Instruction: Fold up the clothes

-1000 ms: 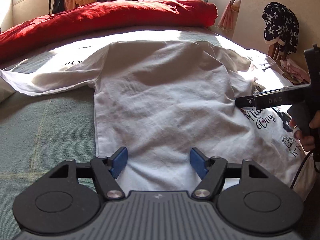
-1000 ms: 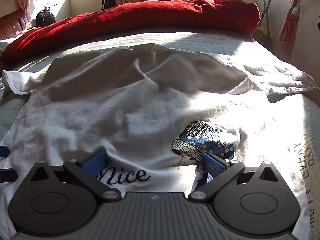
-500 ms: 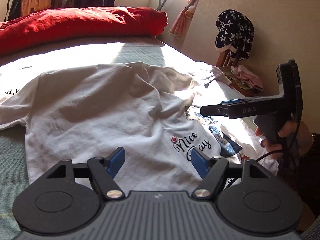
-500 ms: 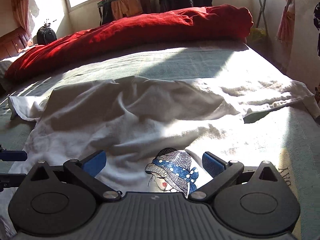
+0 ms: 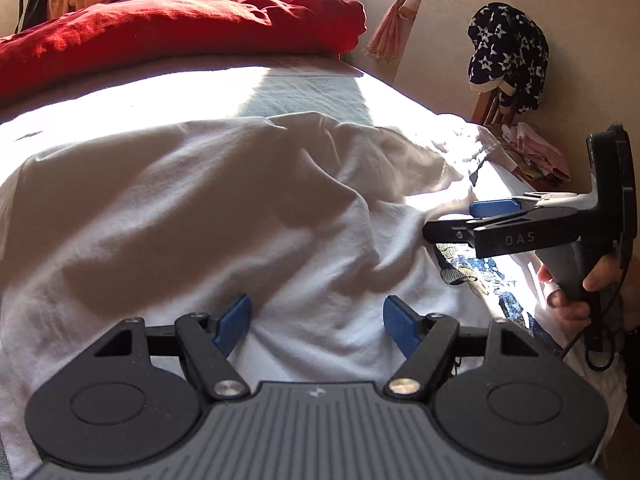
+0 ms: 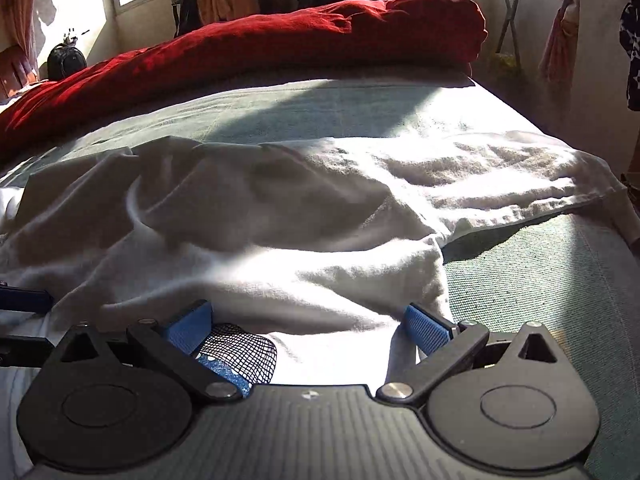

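My left gripper (image 5: 316, 320) and right gripper (image 6: 308, 326) both gape wide, gripping nothing, low over the white T-shirt (image 5: 192, 216) rumpled across the bed (image 6: 540, 280), red duvet (image 6: 280, 48) at twelve o'clock.

A white T-shirt (image 5: 224, 208) lies spread and rumpled on the bed, its plain back panel uppermost and creased in soft folds. A blue-and-black printed picture (image 6: 236, 356) shows at its near edge, and one sleeve (image 6: 500, 176) stretches flat toward 2 o'clock.
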The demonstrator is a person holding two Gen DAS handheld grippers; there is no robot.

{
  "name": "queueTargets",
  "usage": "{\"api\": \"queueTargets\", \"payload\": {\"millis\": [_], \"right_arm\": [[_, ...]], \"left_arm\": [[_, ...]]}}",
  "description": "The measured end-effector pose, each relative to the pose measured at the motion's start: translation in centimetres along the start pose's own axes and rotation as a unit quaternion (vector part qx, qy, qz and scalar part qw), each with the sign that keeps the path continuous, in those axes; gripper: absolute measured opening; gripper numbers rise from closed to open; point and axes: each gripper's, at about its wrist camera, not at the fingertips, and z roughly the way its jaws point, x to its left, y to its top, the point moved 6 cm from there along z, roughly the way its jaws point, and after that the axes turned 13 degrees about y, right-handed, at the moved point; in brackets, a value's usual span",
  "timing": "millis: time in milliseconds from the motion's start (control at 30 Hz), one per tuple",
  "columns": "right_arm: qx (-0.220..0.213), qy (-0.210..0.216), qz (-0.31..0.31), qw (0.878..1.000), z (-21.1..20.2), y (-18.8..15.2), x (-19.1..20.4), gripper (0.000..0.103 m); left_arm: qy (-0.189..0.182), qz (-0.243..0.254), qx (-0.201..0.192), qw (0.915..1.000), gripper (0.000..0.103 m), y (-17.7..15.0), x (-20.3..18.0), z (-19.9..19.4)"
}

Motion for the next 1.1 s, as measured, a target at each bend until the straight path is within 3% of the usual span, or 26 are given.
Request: {"api": "queueTargets", "payload": {"millis": [167, 233, 467, 567, 767, 867, 967, 1100], "right_arm": [[0.014, 0.0, 0.01, 1.0, -1.7, 0.4, 0.4, 0.103], [0.003, 0.026, 0.018, 1.0, -4.5, -0.3, 1.3, 0.103], [0.016, 0.115, 0.065, 0.991, -11.3, -6.9, 4.5, 0.103], [0.025, 0.108, 0.104, 0.988, -11.9, -10.2, 4.2, 0.103], [-0.02, 0.101, 0.151, 0.983, -15.8, -11.9, 1.9, 0.103], [-0.042, 0.096, 0.165, 0.981, -17.3, -11.1, 1.5, 0.103], [-0.042, 0.11, 0.174, 0.978, -17.2, -10.8, 1.9, 0.103], [-0.014, 0.099, 0.189, 0.977, -16.3, -12.9, 1.6, 0.103]], "left_arm": [[0.03, -0.006, 0.003, 0.9995, 0.073, 0.5, 0.4, -1.6], [0.025, 0.006, -0.011, 0.9996, 0.073, -0.3, 0.1, -4.3], [0.014, -0.042, 0.005, 0.999, 0.08, -6.2, 1.0, -10.8], [0.036, -0.081, 0.045, 0.9951, 0.081, -9.4, 2.1, -10.6], [0.1, -0.102, 0.033, 0.9892, 0.081, -10.7, 4.3, -12.8], [0.073, -0.102, 0.013, 0.9919, 0.081, -10.2, 3.7, -13.8], [0.053, -0.095, 0.026, 0.9937, 0.082, -10.7, 2.6, -13.5], [0.097, -0.086, 0.048, 0.9904, 0.082, -12.7, 3.3, -12.7]]}}
